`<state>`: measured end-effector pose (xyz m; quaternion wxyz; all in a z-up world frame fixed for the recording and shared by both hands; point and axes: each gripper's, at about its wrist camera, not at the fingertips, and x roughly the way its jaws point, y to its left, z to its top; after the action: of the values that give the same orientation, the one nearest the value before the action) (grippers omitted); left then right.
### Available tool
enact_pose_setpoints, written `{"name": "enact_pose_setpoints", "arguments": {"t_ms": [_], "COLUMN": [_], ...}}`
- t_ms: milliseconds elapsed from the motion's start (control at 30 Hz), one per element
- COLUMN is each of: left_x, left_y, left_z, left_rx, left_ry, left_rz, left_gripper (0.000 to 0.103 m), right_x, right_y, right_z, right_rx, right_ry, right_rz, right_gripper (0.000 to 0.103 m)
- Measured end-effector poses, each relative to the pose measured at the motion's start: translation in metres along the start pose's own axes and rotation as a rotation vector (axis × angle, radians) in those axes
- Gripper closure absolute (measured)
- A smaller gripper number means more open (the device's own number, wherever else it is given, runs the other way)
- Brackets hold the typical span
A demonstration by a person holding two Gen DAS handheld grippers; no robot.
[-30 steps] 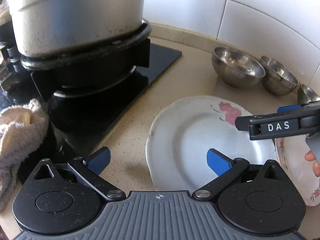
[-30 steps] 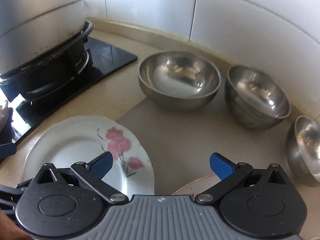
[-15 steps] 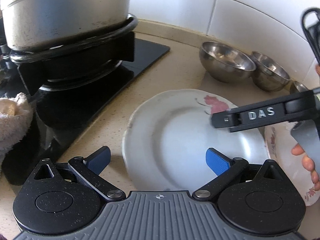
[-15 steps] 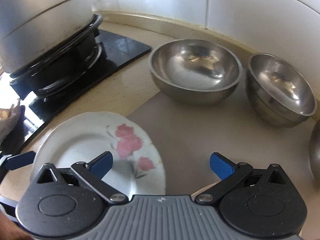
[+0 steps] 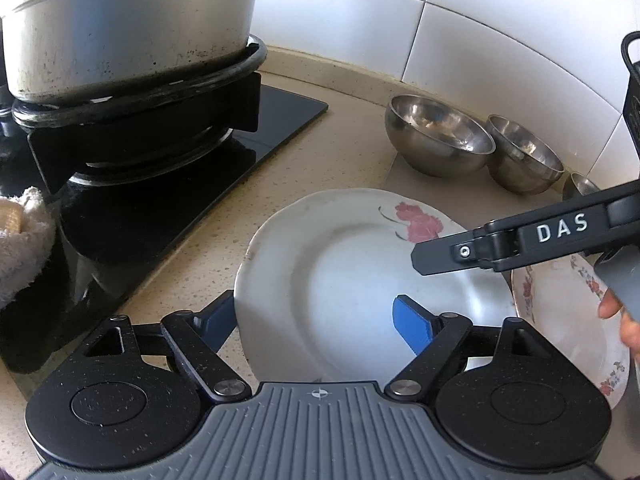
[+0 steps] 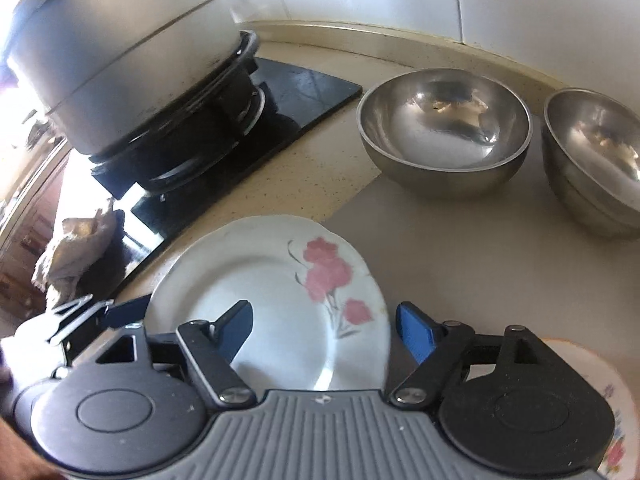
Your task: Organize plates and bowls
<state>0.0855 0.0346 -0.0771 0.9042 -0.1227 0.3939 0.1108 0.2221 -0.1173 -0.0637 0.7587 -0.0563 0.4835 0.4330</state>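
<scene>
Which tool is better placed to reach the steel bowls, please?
Right, probably: the steel bowls lie just ahead of the right tool; the left tool has them beyond the flowered plate. Both tools' jaws have just been closing, its rim between them.

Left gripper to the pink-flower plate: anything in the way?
Nothing visible. The left gripper already straddles the plate's near-left rim, jaws just closing, one finger outside the rim, the other over the plate. The right gripper reaches over the far right side only.
</scene>
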Motion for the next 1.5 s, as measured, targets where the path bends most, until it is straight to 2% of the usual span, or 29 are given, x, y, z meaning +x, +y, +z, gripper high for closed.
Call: {"name": "enact_pose_setpoints", "arguments": {"t_ms": [100,200,267,400,500,567,633,900,1000,1167,1333,1500], "left_x": [0.000,-0.002,-0.003,-0.004,-0.005,-0.005,-0.006,-0.023,-0.025,-0.026,-0.025,-0.029], "left_y": [-0.004,-0.003,-0.005,-0.002,0.006,0.008,0.008,0.025,0.023,0.021,0.024,0.028], "left_z": [-0.004,-0.009,-0.010,-0.007,-0.002,0.000,-0.001,-0.017,-0.023,-0.022,-0.015,-0.008], "left_rx": [0.039,0.042,0.036,0.001,-0.031,-0.041,-0.030,0.046,0.053,0.023,-0.002,-0.008], "left_ry": [-0.006,-0.025,-0.028,-0.035,-0.024,-0.015,-0.015,-0.022,-0.037,-0.033,-0.004,-0.001], "left_rz": [0.011,0.004,0.012,0.040,0.047,0.045,0.051,-0.030,-0.033,-0.014,-0.014,-0.033], "left_gripper": [0.020,0.019,0.019,0.027,0.036,0.038,0.037,0.039,0.038,0.041,0.043,0.043], "right_x": [0.000,0.000,-0.001,-0.006,-0.010,-0.010,-0.011,-0.015,-0.018,-0.020,-0.022,-0.031], "right_y": [0.002,0.004,-0.001,-0.006,-0.017,-0.021,-0.018,-0.018,-0.013,-0.004,-0.003,-0.001], "right_z": [0.002,-0.002,-0.004,-0.009,-0.014,-0.017,-0.020,-0.035,-0.042,-0.048,-0.055,-0.052], "right_rx": [0.006,0.012,0.061,0.130,0.236,0.284,0.282,0.332,0.296,0.347,0.433,0.460], "right_ry": [0.019,0.017,0.016,0.017,0.016,0.014,0.009,-0.011,-0.026,-0.045,-0.065,-0.087], "right_rz": [0.036,0.034,0.057,0.082,0.138,0.166,0.158,0.215,0.206,0.134,0.126,0.139], "right_gripper": [0.041,0.041,0.041,0.041,0.041,0.041,0.041,0.042,0.042,0.043,0.043,0.043]}}
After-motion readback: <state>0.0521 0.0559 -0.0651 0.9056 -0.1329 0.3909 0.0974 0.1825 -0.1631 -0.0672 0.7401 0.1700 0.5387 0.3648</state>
